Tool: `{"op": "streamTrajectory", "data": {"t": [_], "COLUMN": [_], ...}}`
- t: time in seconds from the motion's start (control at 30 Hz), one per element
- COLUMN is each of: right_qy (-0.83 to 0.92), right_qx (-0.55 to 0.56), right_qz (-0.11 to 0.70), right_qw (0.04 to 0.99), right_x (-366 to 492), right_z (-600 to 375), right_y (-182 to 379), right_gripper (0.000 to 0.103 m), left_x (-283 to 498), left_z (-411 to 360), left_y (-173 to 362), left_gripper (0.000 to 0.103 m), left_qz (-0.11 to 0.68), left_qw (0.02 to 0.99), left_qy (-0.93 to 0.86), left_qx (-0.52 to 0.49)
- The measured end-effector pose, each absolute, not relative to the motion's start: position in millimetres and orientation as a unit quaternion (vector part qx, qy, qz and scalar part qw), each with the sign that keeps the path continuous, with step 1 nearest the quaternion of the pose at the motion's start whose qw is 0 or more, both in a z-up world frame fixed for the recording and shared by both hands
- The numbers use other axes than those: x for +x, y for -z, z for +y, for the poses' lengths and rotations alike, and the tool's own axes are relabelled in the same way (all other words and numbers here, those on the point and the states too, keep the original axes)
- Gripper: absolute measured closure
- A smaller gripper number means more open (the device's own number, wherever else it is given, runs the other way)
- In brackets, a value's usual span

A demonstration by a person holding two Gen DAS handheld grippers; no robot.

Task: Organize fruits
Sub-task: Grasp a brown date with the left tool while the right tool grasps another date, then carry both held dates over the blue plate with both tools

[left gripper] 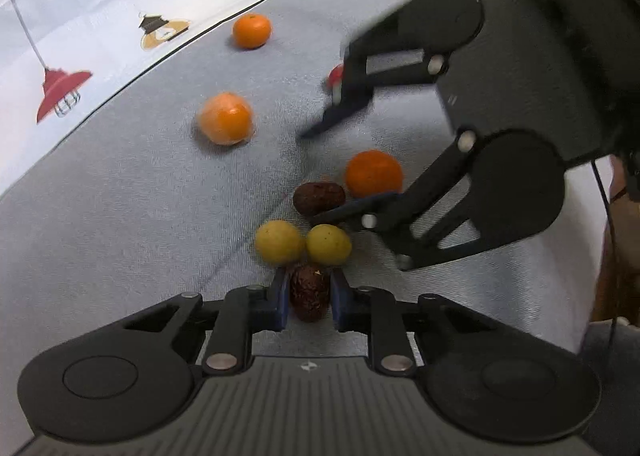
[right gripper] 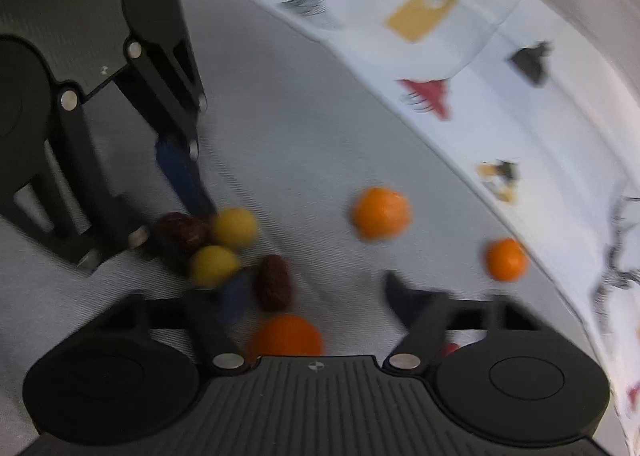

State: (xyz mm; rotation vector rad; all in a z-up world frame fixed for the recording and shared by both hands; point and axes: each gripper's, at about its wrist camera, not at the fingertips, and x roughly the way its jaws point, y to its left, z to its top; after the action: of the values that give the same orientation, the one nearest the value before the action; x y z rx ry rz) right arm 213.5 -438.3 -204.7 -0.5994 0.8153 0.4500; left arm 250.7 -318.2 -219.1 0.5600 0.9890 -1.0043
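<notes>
My left gripper (left gripper: pixel 309 288) is shut on a dark brown date (left gripper: pixel 308 294) lying on the grey cloth. Just beyond it sit two yellow fruits (left gripper: pixel 279 242) (left gripper: pixel 329 244), a second date (left gripper: pixel 319 198) and an orange (left gripper: pixel 373 173). My right gripper (left gripper: pixel 310 178) comes in from the right, jaws apart, straddling that orange and the second date. In the right wrist view the right gripper (right gripper: pixel 316 280) is open, with the orange (right gripper: pixel 286 336) loose between its fingers and the second date (right gripper: pixel 274 282) by its left finger. The left gripper (right gripper: pixel 176 228) holds its date (right gripper: pixel 182 232) at the left.
Two more oranges (left gripper: pixel 226 118) (left gripper: pixel 252 31) lie farther out on the grey cloth (left gripper: pixel 120 196), the nearer one blurred. A small red thing (left gripper: pixel 335 74) shows behind the right gripper's upper finger. A white cloth printed with lamps (left gripper: pixel 80 16) borders the grey one.
</notes>
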Motion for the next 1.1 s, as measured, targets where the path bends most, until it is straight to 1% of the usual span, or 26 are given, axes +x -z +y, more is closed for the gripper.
{"op": "streamTrajectory", "data": {"t": [0.07, 0.13, 0.23, 0.37, 0.53, 0.67, 0.9, 1.1], "right_qy": [-0.232, -0.230, -0.158, -0.014, 0.098, 0.121, 0.087, 0.045], "right_qx": [-0.254, -0.228, -0.210, -0.088, 0.044, 0.121, 0.169, 0.161], "right_qz": [0.409, 0.419, 0.389, 0.327, 0.252, 0.226, 0.219, 0.227], "right_qw": [0.845, 0.848, 0.883, 0.941, 0.962, 0.959, 0.957, 0.960], "right_x": [220, 222, 211, 178, 83, 6, -74, -108], "right_z": [-438, -440, -448, -478, -475, -437, -350, -281], "right_y": [204, 200, 189, 151, 101, 75, 44, 32], "right_gripper": [0.082, 0.082, 0.082, 0.082, 0.081, 0.081, 0.081, 0.081], "left_x": [252, 255, 255, 244, 199, 154, 88, 43], "left_z": [-313, -306, -291, -259, -209, -168, -112, -62], "left_y": [219, 214, 191, 146, 91, 56, 26, 7], "left_gripper": [0.081, 0.081, 0.081, 0.080, 0.080, 0.080, 0.080, 0.080], "left_qz": [0.443, 0.446, 0.439, 0.437, 0.432, 0.440, 0.431, 0.413], "left_qw": [0.737, 0.748, 0.772, 0.806, 0.837, 0.844, 0.854, 0.867], "left_qy": [0.445, 0.430, 0.406, 0.368, 0.322, 0.298, 0.285, 0.277], "left_qx": [0.250, 0.239, 0.215, 0.158, 0.101, 0.072, 0.060, 0.041]}}
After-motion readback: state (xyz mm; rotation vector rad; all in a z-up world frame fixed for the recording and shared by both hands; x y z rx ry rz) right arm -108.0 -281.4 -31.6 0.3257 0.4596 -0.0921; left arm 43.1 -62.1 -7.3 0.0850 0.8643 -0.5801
